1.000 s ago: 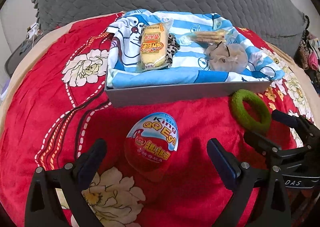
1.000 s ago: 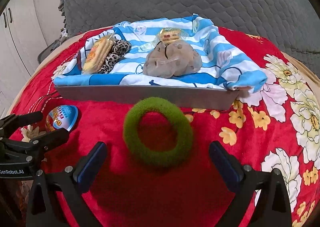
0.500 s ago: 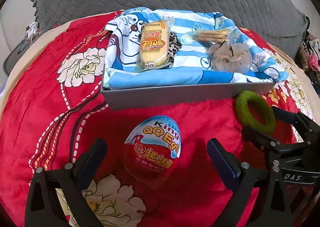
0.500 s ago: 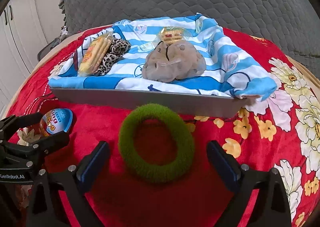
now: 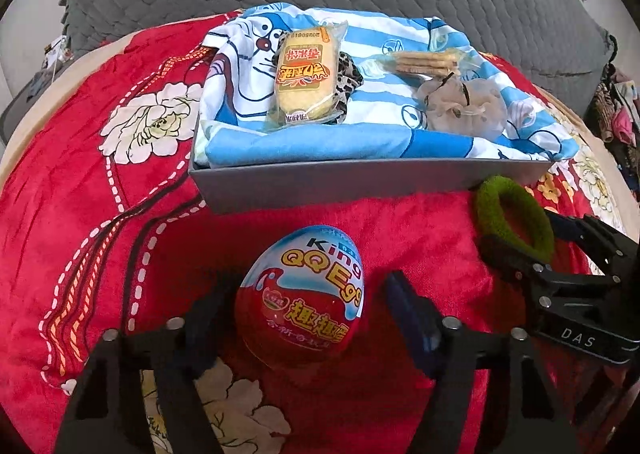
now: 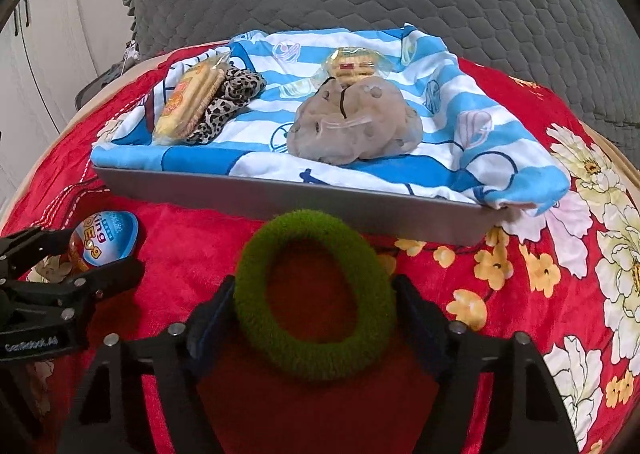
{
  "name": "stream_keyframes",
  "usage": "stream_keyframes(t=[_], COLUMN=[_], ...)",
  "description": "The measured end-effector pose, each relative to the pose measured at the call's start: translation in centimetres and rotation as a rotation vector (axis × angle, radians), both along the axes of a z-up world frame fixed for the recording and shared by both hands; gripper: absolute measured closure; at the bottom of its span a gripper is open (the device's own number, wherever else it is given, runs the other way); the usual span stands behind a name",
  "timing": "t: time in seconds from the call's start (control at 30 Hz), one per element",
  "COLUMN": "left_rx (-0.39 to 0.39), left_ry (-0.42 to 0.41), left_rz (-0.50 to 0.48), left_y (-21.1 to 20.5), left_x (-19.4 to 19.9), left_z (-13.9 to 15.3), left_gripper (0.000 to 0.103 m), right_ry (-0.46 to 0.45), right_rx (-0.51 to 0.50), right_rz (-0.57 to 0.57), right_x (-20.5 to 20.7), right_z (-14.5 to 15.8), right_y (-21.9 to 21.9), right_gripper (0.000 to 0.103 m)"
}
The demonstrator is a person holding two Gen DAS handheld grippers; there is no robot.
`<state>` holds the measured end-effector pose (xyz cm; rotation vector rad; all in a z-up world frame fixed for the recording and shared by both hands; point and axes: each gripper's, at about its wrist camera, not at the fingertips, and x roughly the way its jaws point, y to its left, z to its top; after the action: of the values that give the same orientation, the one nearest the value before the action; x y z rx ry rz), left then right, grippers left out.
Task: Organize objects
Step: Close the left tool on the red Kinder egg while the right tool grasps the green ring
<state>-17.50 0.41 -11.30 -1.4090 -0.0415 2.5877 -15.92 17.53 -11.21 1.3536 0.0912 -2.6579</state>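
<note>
Four things already lie in the grey tray lined with blue striped cloth, while the left gripper pinches the red-and-blue chocolate egg and the right gripper pinches the fuzzy green ring, both on the bed just before the tray.

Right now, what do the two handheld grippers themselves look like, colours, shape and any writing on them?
Both are matte black with angular, trussed fingers studded with silver bolts. The left gripper and the right gripper have dark blue pads inside the fingertips. White lettering shows on the bodies: "DAS" on the right one, blurred "GenRobot.AI"-like text on the left one. No cables or sleeves visible.
</note>
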Motion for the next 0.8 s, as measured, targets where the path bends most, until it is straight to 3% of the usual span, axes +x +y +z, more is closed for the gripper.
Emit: stream_keyframes(t=[0.13, 0.23, 0.4, 0.57, 0.8], left_rx=[-0.001, 0.001, 0.01, 0.006, -0.001], left_ry=[0.008, 0.018, 0.009, 0.011, 0.021], left_rz=[-0.013, -0.013, -0.011, -0.015, -0.016], left_y=[0.29, 0.2, 0.09, 0.08, 0.18], left_x=[0.06, 0.18, 0.07, 0.23, 0.45], left_z=[0.16, 0.37, 0.45, 0.49, 0.61], left_gripper=[0.035, 0.046, 0.047, 0.048, 0.048], right_ry=[-0.001, -0.003, -0.007, -0.011, -0.013], right_rx=[0.004, 0.009, 0.011, 0.002, -0.028], right_rz=[0.009, 0.016, 0.019, 0.033, 0.043], right_x=[-0.01, -0.01, 0.04, 0.12, 0.2], right_z=[0.02, 0.06, 0.06, 0.13, 0.34], right_y=[-0.15, -0.3, -0.4, -0.44, -0.22], right_gripper=[0.038, 0.043, 0.051, 0.073, 0.079])
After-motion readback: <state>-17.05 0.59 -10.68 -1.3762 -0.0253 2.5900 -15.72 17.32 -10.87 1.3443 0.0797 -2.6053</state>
